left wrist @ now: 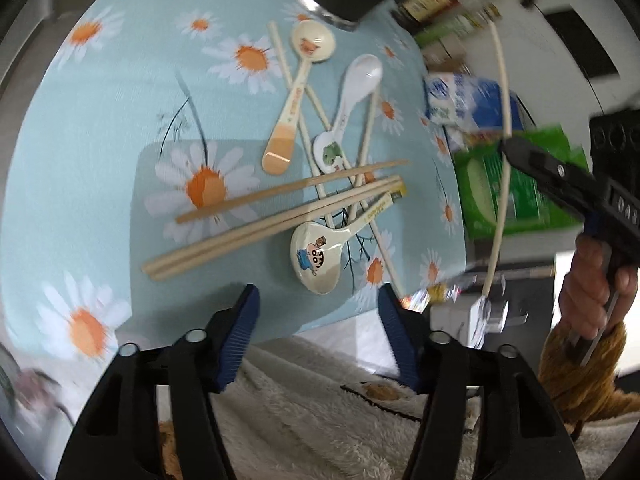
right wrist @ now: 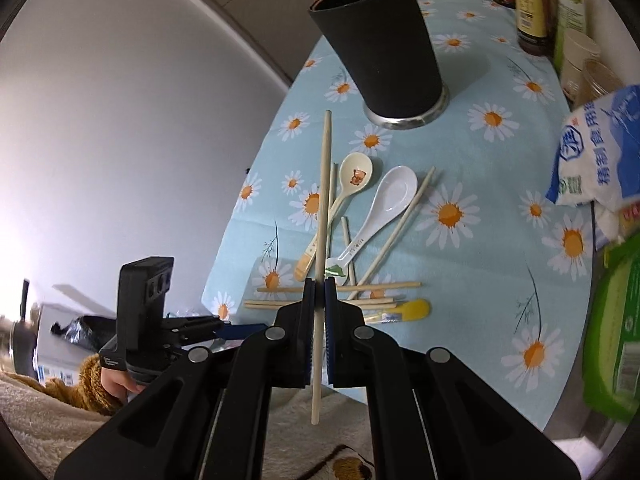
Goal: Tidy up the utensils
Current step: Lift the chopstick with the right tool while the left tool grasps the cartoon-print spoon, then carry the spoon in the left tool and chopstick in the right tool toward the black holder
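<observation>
A chopstick (right wrist: 322, 216) is clamped in the right gripper (right wrist: 319, 286); next, it must be tipped into the cup (right wrist: 384, 60) ahead. The left gripper (left wrist: 318, 304) is held wide open, empty.

left wrist: looking down close over tabletop (left wrist: 100, 128) | right wrist: facing forward higher | both sharing utensil pile (left wrist: 320, 184), black cup (right wrist: 384, 48)

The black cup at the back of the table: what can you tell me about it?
The black cup is tall, matte and tapered, wider at its open rim, with a shiny metal ring around its base. It stands upright on the daisy tablecloth, beyond the pile of spoons and chopsticks. Nothing shows above its rim, and no utensil touches it.
</observation>
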`<action>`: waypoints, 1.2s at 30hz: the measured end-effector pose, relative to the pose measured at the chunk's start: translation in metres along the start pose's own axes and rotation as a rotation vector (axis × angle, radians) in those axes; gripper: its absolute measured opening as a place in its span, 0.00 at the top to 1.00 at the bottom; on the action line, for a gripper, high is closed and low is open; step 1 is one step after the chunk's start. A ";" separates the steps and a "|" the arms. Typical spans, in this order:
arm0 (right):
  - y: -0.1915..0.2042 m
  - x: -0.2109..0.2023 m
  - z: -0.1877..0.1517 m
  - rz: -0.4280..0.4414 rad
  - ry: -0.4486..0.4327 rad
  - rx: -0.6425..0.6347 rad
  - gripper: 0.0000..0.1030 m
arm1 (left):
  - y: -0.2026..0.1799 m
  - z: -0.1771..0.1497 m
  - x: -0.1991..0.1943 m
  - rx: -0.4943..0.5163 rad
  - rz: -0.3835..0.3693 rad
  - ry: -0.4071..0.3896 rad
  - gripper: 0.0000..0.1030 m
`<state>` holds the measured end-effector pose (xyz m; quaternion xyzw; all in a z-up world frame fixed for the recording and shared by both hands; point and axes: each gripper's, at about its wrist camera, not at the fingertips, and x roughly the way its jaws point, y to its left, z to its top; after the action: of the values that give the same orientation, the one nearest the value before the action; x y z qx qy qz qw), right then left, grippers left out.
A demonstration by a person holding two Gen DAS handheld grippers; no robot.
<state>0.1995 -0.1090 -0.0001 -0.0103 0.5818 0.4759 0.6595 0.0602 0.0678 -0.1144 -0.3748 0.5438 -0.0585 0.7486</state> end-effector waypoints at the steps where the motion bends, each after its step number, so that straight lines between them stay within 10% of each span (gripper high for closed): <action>1: -0.002 -0.001 0.000 0.013 0.003 -0.012 0.94 | 0.000 -0.002 0.001 -0.033 -0.008 -0.017 0.52; 18: -0.027 -0.021 -0.008 0.203 0.034 -0.197 0.94 | -0.001 -0.031 0.017 -0.535 0.072 -0.364 0.85; 36: -0.044 -0.029 -0.031 0.203 0.040 -0.230 0.94 | -0.016 -0.039 0.010 -0.548 0.096 -0.534 0.97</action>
<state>0.2084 -0.1689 -0.0113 -0.0365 0.5345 0.6035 0.5906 0.0360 0.0320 -0.1174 -0.5371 0.3422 0.2240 0.7377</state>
